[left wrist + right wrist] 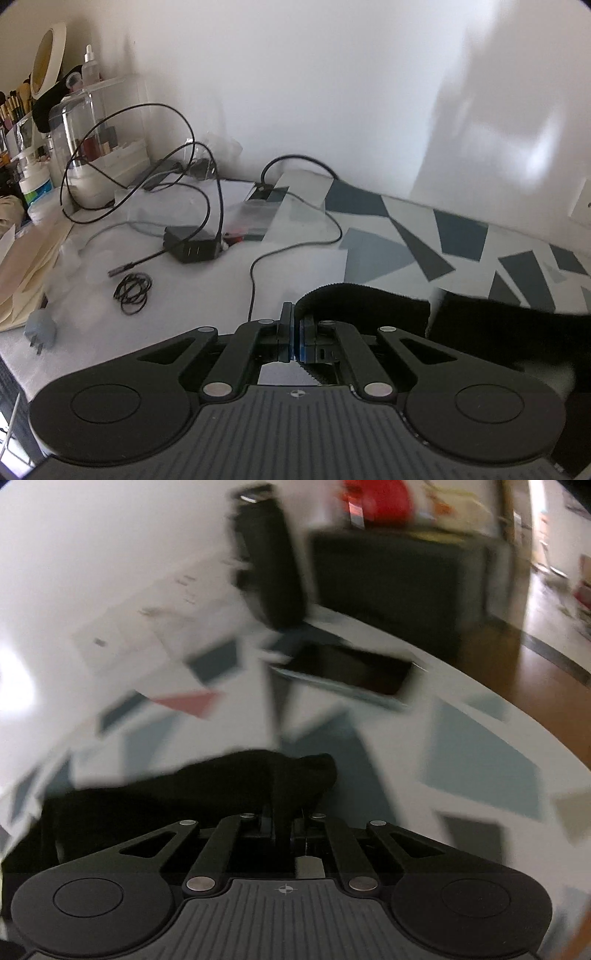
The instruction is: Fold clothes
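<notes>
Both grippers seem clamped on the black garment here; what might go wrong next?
Two risks. The left gripper pinches only the black garment at its hem edge, so it may slip free. Loose cables and hair ties lie close by on the table; dragged cloth could snag them. The right wrist view is motion-blurred, so the right gripper hold is uncertain.

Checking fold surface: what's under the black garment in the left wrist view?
The black garment hangs over a white cloth with grey geometric shapes. The part directly beneath is covered. The left gripper clamps its edge.
</notes>
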`<state>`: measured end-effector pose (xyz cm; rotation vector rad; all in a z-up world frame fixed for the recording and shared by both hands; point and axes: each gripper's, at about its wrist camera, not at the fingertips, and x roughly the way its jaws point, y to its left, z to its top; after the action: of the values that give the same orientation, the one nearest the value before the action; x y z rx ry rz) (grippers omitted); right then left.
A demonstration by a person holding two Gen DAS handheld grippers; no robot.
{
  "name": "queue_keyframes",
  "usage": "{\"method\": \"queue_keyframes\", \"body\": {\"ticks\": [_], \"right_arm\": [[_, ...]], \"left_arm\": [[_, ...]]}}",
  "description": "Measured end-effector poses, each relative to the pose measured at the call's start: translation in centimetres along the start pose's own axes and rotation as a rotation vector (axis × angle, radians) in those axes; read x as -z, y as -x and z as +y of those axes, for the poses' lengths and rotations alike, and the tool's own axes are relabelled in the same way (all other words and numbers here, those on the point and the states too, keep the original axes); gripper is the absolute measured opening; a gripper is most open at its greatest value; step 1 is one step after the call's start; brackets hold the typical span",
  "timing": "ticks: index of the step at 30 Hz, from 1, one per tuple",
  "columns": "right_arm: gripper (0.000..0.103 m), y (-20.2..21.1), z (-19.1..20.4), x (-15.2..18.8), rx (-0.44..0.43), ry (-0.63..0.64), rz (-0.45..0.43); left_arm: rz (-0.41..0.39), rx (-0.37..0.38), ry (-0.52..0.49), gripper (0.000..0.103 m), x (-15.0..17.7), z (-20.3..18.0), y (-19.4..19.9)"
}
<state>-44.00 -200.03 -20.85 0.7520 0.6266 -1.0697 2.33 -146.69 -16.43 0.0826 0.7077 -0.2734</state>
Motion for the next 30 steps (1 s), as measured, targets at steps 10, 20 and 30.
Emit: {"method": "queue_keyframes", "body": {"ticks": [10, 20, 30], "right_arm": [[0.044, 5.0, -0.9, 2.1, -0.063, 0.079, -0.062], [0.049, -1.3, 4.8, -0.8, -0.11, 0.28, -0.03], [0.014, -2.1, 4.6, 1.1, -0.064, 0.389, 0.069]], "left_arm": [[0.092, 0.155, -0.204, 0.033, -0.1, -4.2, 0.0], [0.253, 0.465, -0.436, 0.045, 4.3, -15.7, 0.7], [0.251, 0.456, -0.527, 0.0, 7.7, -18.7, 0.5]]}}
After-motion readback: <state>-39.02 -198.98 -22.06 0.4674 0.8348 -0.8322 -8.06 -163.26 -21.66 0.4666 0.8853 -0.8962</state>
